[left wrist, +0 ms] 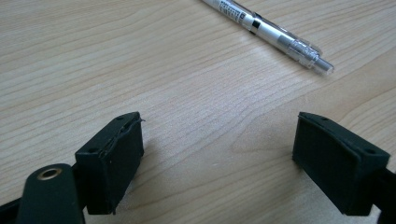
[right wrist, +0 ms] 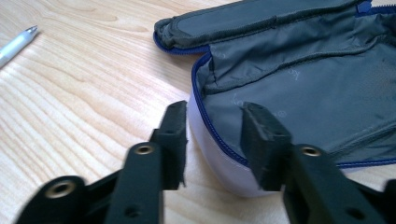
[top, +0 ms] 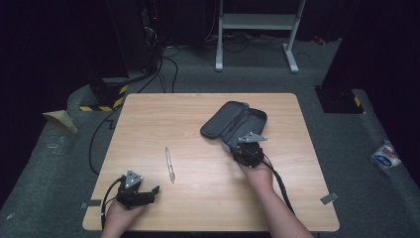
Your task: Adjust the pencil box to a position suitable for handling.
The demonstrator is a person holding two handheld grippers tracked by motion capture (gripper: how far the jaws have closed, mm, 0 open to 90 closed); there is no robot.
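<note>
Pencil case: a dark grey pencil case [top: 234, 125] lies unzipped and spread open on the far right part of the wooden table [top: 198, 198], its blue zip edge and grey lining showing in the right gripper view [right wrist: 299, 88].
Case wall and jaws: the pale near wall of the case [right wrist: 219, 158] stands between the two black jaws of the right gripper [right wrist: 215, 140]; one jaw is outside the wall over the wood, the other inside over the lining.
Right jaws: narrowly apart and straddling the rim; whether the pads press on the fabric I cannot tell.
Right hand: in the high view the right gripper [top: 246, 148] sits at the near end of the case, the forearm coming in from the bottom edge.
Pen: a silvery pen [top: 170, 164] lies on bare wood left of the case, well apart from it.
Left gripper: it rests near the table's front left corner [top: 148, 193], jaws wide apart over bare wood [left wrist: 217, 154], the pen [left wrist: 268, 32] lying beyond them, untouched.
</note>
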